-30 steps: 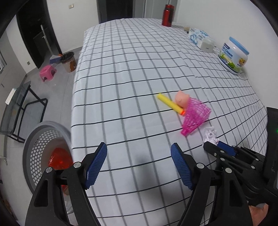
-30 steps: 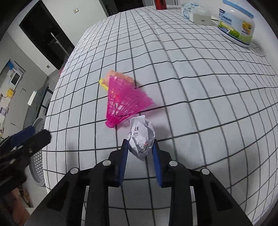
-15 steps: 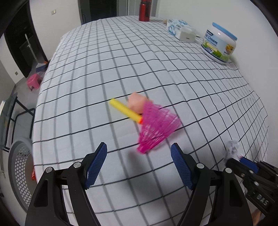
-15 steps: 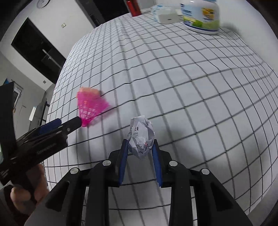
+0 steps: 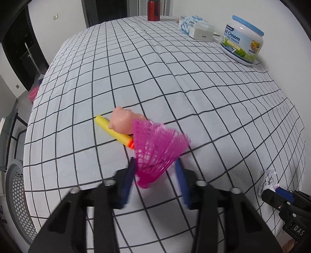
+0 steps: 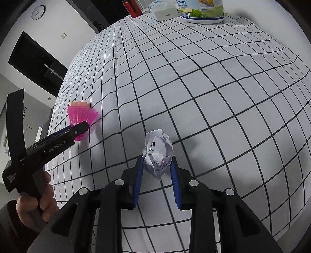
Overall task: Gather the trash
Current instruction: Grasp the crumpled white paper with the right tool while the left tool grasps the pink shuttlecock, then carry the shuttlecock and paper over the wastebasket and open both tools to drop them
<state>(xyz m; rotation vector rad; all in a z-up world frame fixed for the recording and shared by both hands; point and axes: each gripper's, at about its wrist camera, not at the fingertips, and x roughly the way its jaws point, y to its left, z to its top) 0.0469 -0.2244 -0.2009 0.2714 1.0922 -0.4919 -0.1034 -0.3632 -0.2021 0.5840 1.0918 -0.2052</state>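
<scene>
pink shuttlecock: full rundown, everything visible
The pink shuttlecock is a translucent plastic mesh cone, lying on its side on the checked tablecloth, skirt flaring up-right. Its narrow end sits between the left gripper fingers, which flank it; contact unclear from motion blur. Its skirt overlaps the yellow foam dart and peach toy.

On the table (image 5: 175,81), the shuttlecock (image 5: 157,153) lies between the fingers of the left gripper (image 5: 155,181), its skirt against the pig toy (image 5: 124,122) and the foam dart (image 5: 114,132) just behind. The paper ball (image 6: 158,151) sits between the right gripper (image 6: 157,175) fingers, to the right. The jar (image 5: 243,46), tissue pack (image 5: 194,27) and bottle (image 5: 154,9) stand along the far edge. A basket (image 5: 17,196) stands below the table's left edge.
</scene>
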